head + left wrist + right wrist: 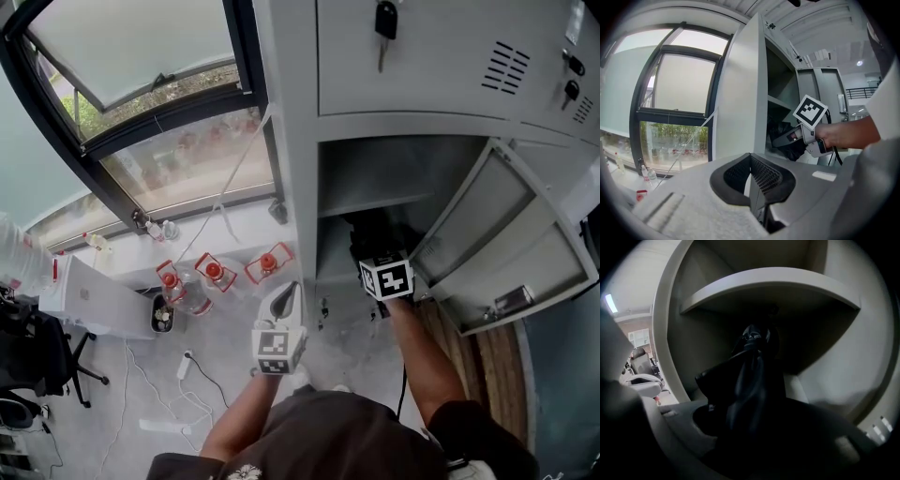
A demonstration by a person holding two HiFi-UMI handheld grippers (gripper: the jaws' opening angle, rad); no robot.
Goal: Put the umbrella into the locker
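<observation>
Umbrella [752,376], black and folded, is clamped between the jaws of the right gripper [373,246]. Its bundled fabric reaches ahead of the jaws into the open locker [300,141], beneath a shelf [768,280] above the gripper. The locker door [506,234] stands open to that gripper's right. The left gripper [752,173] is outside the locker, its jaws closed on nothing.

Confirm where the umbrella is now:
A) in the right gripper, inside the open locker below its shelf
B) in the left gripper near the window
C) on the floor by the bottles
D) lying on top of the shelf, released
A: the right gripper view shows the black umbrella between the fingers of the right gripper, inside the locker and under the shelf.
</observation>
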